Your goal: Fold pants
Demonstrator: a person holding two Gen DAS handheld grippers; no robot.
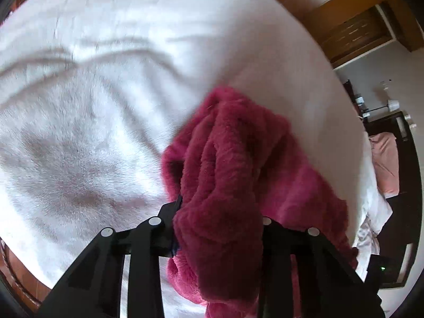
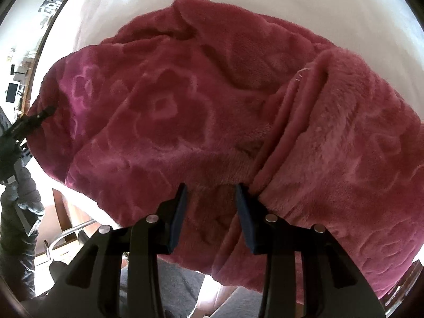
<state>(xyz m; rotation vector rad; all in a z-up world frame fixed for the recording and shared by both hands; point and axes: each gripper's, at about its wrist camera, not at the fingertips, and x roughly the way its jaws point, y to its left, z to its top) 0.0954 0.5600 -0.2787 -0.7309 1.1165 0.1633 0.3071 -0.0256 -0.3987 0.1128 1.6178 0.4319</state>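
Fleecy magenta pants (image 2: 212,106) lie on white bedding (image 1: 92,106), apparently pinched by both left tongs (image 1: 220,212) and right tongs (image 2: 210,198).

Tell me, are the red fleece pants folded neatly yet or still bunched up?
Still bunched up. The pants lie rumpled on the white bed cover, with thick wads pinched in the left gripper and the right gripper.

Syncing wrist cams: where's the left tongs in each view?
Left wrist view: left tongs bottom centre, clamped on the fuzzy magenta fleece pants.
Right wrist view: at the far left edge, gripping the pants' left end.
Shared landmark: white bed sheet under the pants.
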